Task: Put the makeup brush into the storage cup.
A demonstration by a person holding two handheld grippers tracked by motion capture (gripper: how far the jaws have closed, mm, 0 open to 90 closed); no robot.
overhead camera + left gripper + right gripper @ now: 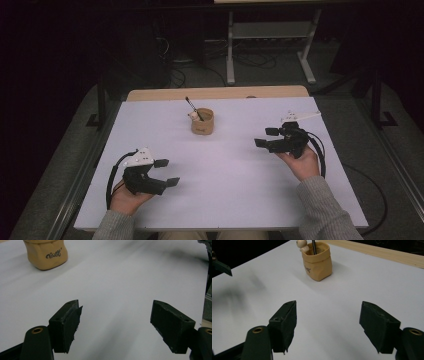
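Standing near the far middle of the white table (225, 170), just before its wooden edge strip (215, 93), a tan pouch-shaped holder (202, 122) keeps a dark pen (193, 107) beside a small pale figure (192, 116); bare tabletop surrounds it. The pen's long axis rises, tilted up-left and away. The left gripper (167, 172) and right gripper (266, 137) both gape, holding nothing, well apart from the holder, which lies between them and farther off.

A flat white rectangular table (220, 180), edged along its far side by a pale wooden strip (217, 93), carried a small tan soft-sided pouch (202, 121) standing upright near its far middle.
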